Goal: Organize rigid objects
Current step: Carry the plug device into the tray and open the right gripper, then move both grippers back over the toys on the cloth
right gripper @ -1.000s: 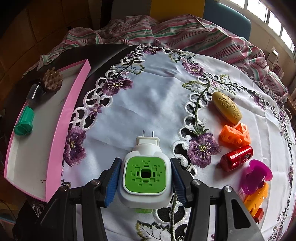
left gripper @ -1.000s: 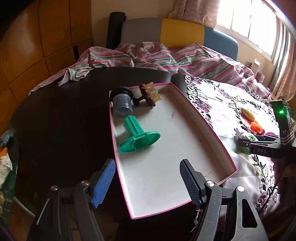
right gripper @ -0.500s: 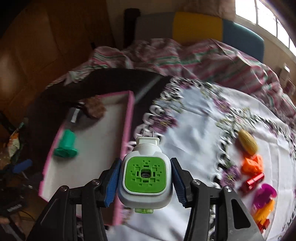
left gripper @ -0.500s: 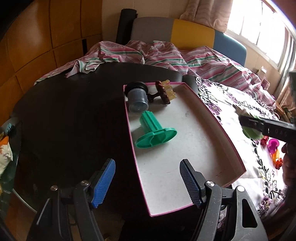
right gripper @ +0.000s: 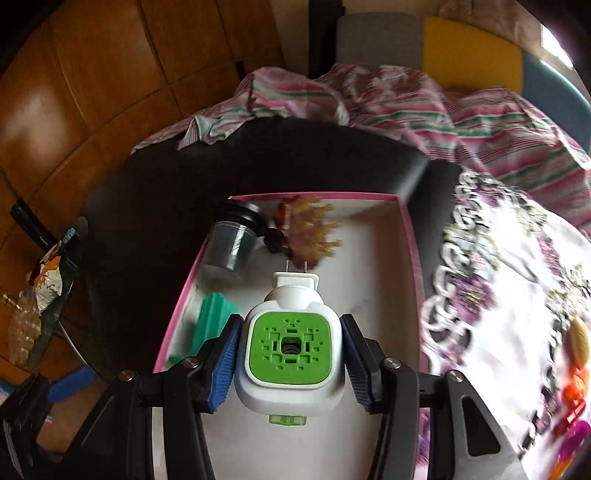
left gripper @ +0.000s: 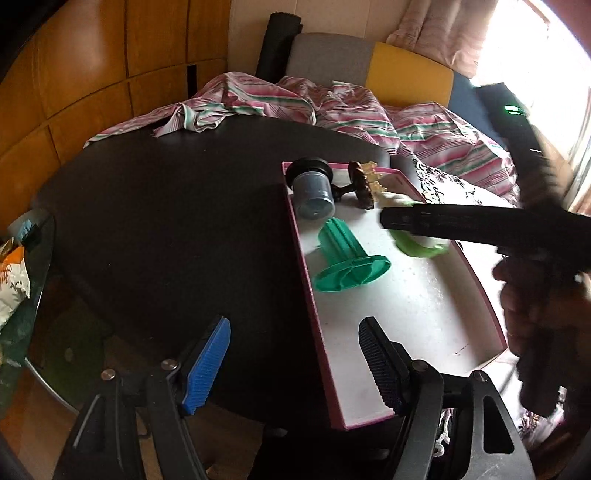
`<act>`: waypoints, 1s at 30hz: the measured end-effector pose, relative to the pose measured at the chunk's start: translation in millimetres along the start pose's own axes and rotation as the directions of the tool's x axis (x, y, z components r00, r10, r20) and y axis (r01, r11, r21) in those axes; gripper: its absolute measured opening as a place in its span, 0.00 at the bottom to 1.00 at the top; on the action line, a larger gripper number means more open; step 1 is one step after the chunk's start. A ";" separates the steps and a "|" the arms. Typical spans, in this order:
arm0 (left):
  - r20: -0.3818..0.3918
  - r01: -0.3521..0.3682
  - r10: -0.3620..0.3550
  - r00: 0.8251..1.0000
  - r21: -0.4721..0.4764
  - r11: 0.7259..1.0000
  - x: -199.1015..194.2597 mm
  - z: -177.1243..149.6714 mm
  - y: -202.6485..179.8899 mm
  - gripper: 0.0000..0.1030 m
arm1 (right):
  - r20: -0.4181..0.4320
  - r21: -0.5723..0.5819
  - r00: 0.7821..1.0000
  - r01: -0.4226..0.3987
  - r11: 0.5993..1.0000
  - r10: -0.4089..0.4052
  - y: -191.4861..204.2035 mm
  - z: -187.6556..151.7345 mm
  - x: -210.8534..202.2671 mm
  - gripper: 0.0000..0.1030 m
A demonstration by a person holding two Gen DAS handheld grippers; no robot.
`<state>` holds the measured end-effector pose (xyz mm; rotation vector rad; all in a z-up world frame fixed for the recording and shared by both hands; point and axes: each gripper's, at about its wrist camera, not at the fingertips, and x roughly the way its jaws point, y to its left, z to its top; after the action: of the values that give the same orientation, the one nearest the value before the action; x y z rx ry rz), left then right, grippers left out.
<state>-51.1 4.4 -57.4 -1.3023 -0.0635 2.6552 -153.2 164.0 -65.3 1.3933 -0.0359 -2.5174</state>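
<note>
Walls: warm orange-brown wood panels (left gripper: 92,66) on the left, a pale plain wall behind the seat.
Table: round and dark (left gripper: 177,221), its right side covered by a white cloth embroidered with purple flowers (right gripper: 517,295).
Seating: a bench back (left gripper: 406,79) in grey, yellow and blue blocks, with a pink and green striped fabric (left gripper: 332,107) rumpled over it.
Window: upper right (left gripper: 554,55), glaring with daylight, a pinkish curtain (left gripper: 436,33) beside it.
Floor: brown, low at the left.
</note>
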 end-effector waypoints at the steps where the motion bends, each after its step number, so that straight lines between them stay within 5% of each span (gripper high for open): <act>1: -0.002 0.000 0.000 1.000 -0.004 1.000 0.8 0.0 1.1 0.71 | -0.010 -0.004 1.000 0.005 1.000 -0.005 2.6 2.5 6.9 0.51; 9: -0.007 -0.002 0.002 1.000 -0.015 1.000 3.5 0.0 5.4 0.71 | -0.046 0.004 0.999 -0.002 1.000 0.003 7.1 7.0 26.1 0.51; 18: 0.007 0.003 -0.003 1.000 0.001 1.000 -0.8 1.6 0.8 0.71 | 0.026 0.054 1.000 -0.008 0.998 0.007 -12.5 -0.6 -13.0 0.53; 30: 0.057 -0.020 0.015 0.998 0.083 0.996 -14.7 9.4 -23.4 0.71 | 0.105 0.094 0.991 0.076 0.993 -0.086 -61.3 -34.1 -78.4 0.53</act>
<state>-46.3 25.2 -37.4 -1.2074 0.0512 2.6779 -98.4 245.6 -27.7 1.3135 -0.1167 -2.6874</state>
